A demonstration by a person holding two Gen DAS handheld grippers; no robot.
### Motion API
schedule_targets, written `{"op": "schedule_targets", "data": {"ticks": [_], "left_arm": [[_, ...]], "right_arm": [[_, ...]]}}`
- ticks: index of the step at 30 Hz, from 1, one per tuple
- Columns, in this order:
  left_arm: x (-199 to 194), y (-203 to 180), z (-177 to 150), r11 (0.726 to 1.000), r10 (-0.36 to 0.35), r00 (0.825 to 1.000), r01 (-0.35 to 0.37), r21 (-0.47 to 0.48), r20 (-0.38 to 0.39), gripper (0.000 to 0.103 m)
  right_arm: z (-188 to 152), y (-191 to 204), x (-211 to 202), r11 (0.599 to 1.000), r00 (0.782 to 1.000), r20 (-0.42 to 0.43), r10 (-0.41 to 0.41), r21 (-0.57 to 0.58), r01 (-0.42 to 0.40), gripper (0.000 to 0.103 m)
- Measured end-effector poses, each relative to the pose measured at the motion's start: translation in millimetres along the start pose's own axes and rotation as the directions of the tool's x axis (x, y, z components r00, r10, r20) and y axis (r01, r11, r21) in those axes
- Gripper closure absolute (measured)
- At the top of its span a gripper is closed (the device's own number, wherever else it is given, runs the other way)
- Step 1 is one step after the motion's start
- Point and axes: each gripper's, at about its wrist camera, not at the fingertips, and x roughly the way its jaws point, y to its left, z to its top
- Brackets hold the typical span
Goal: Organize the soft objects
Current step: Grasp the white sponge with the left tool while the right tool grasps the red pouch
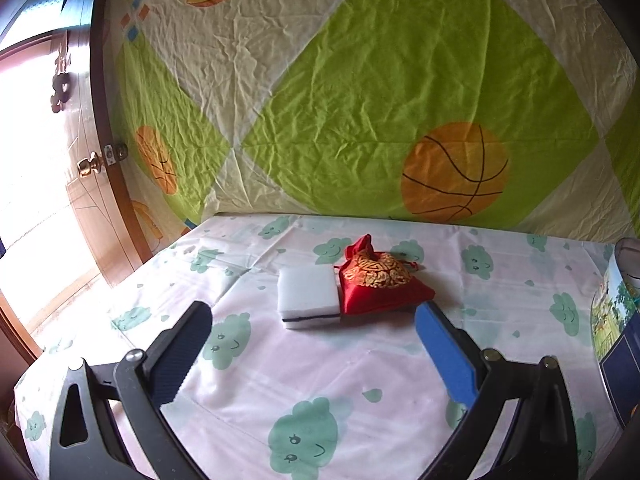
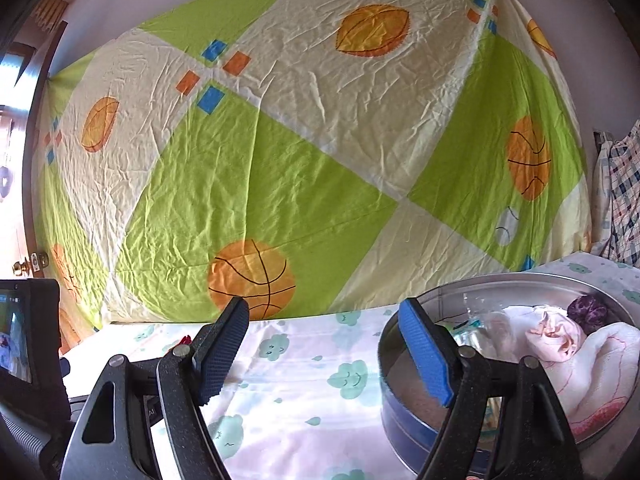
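Left gripper (image 1: 314,336) jaws wide, empty, above the cloud-print sheet (image 1: 360,368); white sponge (image 1: 309,295) at 12 o'clock, touching a red pouch (image 1: 380,280) at 1. Right gripper (image 2: 324,340) wide, empty; round tin (image 2: 404,412) of soft cloths (image 2: 592,360) at 3 o'clock.

A home bedroom: wooden door (image 1: 100,128), hung bedsheet (image 2: 280,152), checked clothes (image 2: 624,192).
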Motion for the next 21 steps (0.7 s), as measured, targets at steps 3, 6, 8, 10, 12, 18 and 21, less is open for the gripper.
{"op": "schedule_targets", "data": {"ticks": [3, 6, 8, 10, 12, 18, 21], "left_arm": [[12, 11, 3, 1.000, 0.027, 0.999, -0.027, -0.010, -0.017, 0.000], [25, 23, 7, 0.998, 0.058, 0.998, -0.059, -0.019, -0.038, 0.000], [34, 33, 9, 0.996, 0.081, 0.995, -0.083, -0.037, -0.060, 0.000], [44, 45, 11, 0.992, 0.102, 0.991, -0.107, -0.061, -0.085, 0.000], [54, 55, 12, 0.988, 0.125, 0.986, -0.134, -0.082, -0.111, 0.000], [84, 89, 8, 0.965, 0.134, 0.959, -0.184, -0.189, -0.248, 0.000], [92, 102, 8, 0.950, 0.203, 0.941, -0.256, -0.177, -0.271, 0.000]], "right_arm": [[-3, 11, 11, 1.000, 0.999, -0.032, 0.021, 0.004, -0.021, 0.024], [-5, 22, 27, 0.999, 0.995, -0.084, 0.050, 0.005, -0.050, 0.024], [-8, 29, 37, 0.998, 0.990, -0.120, 0.069, 0.000, -0.070, 0.024], [-9, 39, 49, 0.996, 0.984, -0.156, 0.091, -0.011, -0.094, 0.024], [-11, 48, 61, 0.991, 0.974, -0.189, 0.122, -0.024, -0.129, 0.024], [-22, 86, 108, 0.963, 0.906, -0.363, 0.219, -0.069, -0.260, 0.024], [-29, 102, 131, 0.949, 0.860, -0.442, 0.255, -0.058, -0.311, 0.024]]}}
